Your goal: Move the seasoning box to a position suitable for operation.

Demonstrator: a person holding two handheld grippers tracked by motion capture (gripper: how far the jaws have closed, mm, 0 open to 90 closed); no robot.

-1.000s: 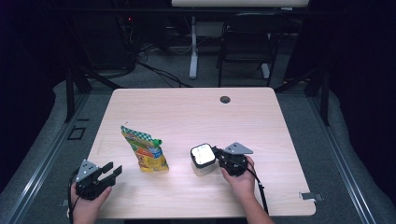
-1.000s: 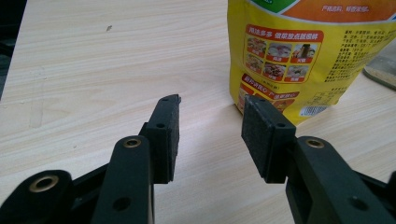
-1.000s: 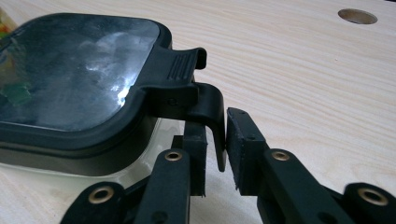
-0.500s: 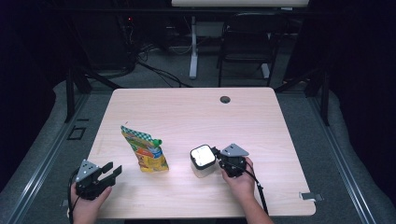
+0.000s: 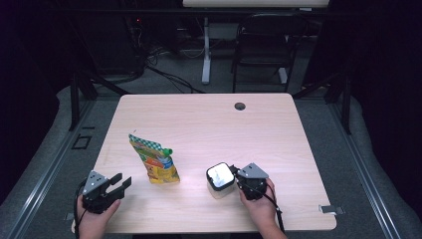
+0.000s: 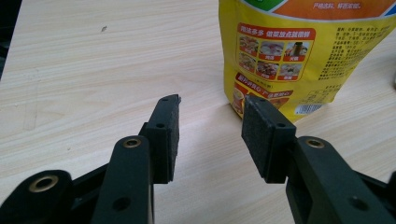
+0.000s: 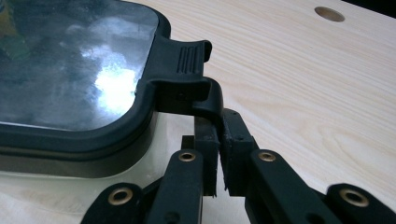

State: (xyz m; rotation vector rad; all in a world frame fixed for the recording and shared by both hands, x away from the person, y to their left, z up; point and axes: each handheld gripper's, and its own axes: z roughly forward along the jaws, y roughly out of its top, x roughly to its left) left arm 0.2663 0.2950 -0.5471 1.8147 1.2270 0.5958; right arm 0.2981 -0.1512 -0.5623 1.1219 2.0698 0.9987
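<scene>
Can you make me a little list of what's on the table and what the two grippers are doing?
table: light wooden top with a round hole near the far edge
snack: yellow pouch, standing upright
box: square container with a black-rimmed clear lid
left gripper: open, holding nothing, pouch just ahead of it
right gripper: jaws have just been closing; now pinched on the lid's black side latch
hands: one on each gripper, at the near edge
</scene>
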